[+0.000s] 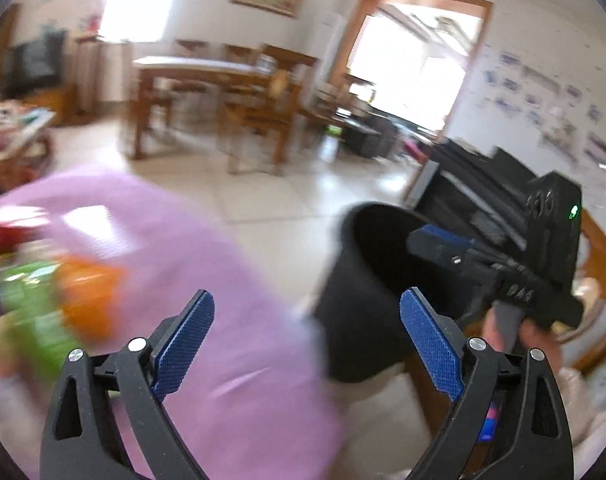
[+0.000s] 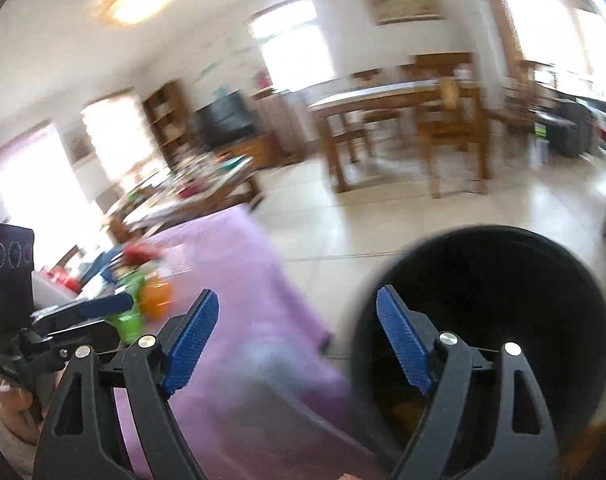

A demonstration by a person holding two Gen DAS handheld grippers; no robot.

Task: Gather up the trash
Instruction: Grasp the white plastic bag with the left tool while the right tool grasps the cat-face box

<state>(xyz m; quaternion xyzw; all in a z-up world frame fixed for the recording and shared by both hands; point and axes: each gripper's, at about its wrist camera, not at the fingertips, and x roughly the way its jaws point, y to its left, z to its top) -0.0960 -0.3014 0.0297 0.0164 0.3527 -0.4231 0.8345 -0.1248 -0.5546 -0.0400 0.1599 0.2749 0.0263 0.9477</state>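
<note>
Both claws stand spread with nothing between the pads. Left gripper (image 1: 307,346) hangs over the edge of the purple cloth (image 1: 207,280), blue pads wide apart, no item pinched. Right gripper (image 2: 297,340) is likewise apart and empty, its right finger showing in front of the mouth of the black bin (image 2: 503,280). No earlier picture to compare, so I say nothing on how they got this way.

Both views are heavily smeared, so detail is poor. Trash sits in a cluster on the far left part of the purple cloth: an orange round thing (image 1: 89,300), a crumpled green wrapper (image 1: 35,320), something red (image 2: 137,254) behind them. What exactly each piece is I cannot tell from the blur. None of it touches either claw.

The bin stands on the tiled floor (image 1: 263,200) just beside the cloth's right edge, open mouth up, which makes sense: short carry from pile to drop. In the left view the right gripper hovers over the bin's rim, hand (image 1: 515,332) around its grip below. Inside of the bin is dark; something brownish may lie at the bottom, not sure.

My judgement: empty claws beside the bin read as between-items, most of the pile not yet collected. Next I'd swing left back to the cluster. The orange thing looks round and may roll or slip from flat pads; the wrapper should crush easily.
</note>
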